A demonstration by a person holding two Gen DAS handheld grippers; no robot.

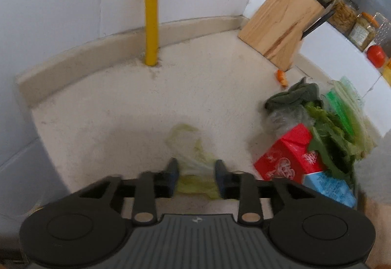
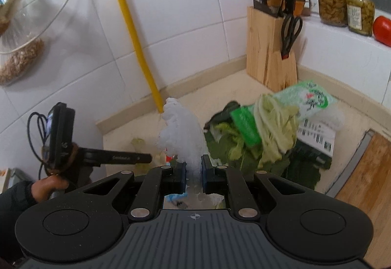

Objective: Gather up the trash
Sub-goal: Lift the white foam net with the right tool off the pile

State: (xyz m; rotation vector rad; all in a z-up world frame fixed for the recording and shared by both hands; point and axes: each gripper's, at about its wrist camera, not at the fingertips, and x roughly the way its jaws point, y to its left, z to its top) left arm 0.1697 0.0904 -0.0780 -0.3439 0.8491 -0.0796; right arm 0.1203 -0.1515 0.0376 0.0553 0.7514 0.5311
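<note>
Kitchen corner w/ white tiled wall (image 2: 183, 5) and a speckled beige countertop (image 1: 151, 103). A yellow pipe (image 1: 152, 7) runs down the wall into the counter. Wooden knife block (image 2: 268, 49) stands near the back corner, holding black- and wood-handled knives, w/ black scissors (image 2: 289, 33) in its side. On the white ledge to the right: two glass jars of pickled veg (image 2: 345, 6) side by side, then a red tomato (image 2: 383, 30). Wooden cutting board (image 2: 366, 186) at far right edge.
</note>
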